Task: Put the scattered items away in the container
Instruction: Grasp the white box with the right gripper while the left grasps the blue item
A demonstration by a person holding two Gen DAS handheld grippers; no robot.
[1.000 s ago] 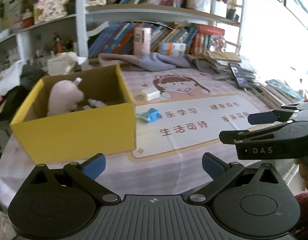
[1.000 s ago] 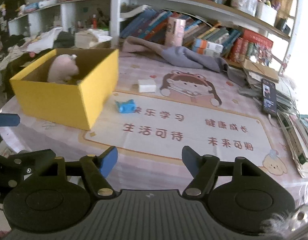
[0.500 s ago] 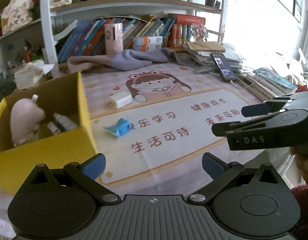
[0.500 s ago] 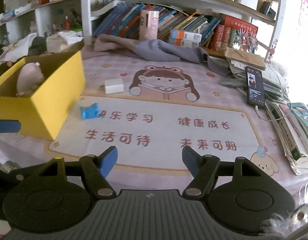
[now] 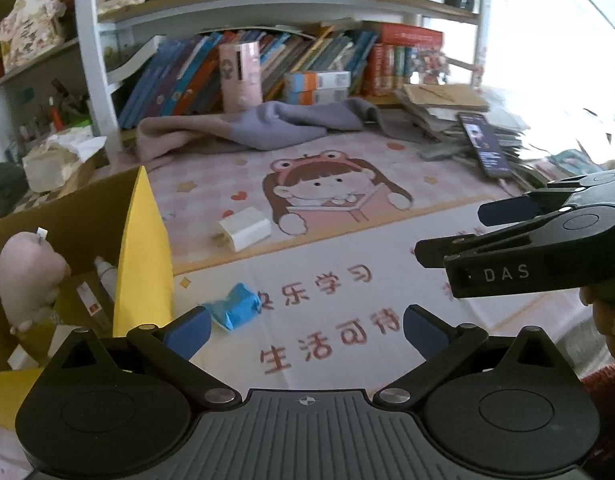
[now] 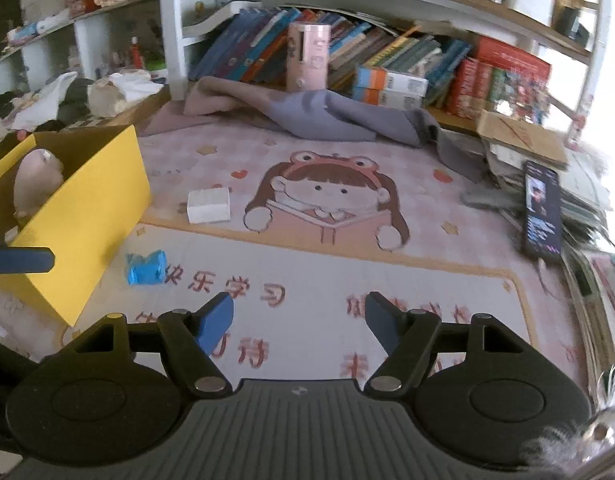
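Both my grippers have slid right along table; yellow box (image 5: 141,248) now sits far left of my left gripper (image 5: 303,326), blue packet (image 5: 233,311) just ahead of its left pad. Both spread, empty; right gripper (image 6: 298,316) same. Done: plush toy (image 5: 27,276), small bottle (image 5: 105,272) in box. Left: blue packet, white block (image 6: 208,205) farther ahead-left. Grey cloth (image 6: 327,116), phone (image 6: 541,210) beyond; path clear.

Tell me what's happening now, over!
Left gripper and right gripper both open, empty. Crumpled blue wrapper and white rectangular charger block lie on the mat, outside the yellow cardboard box. Nothing in the way.
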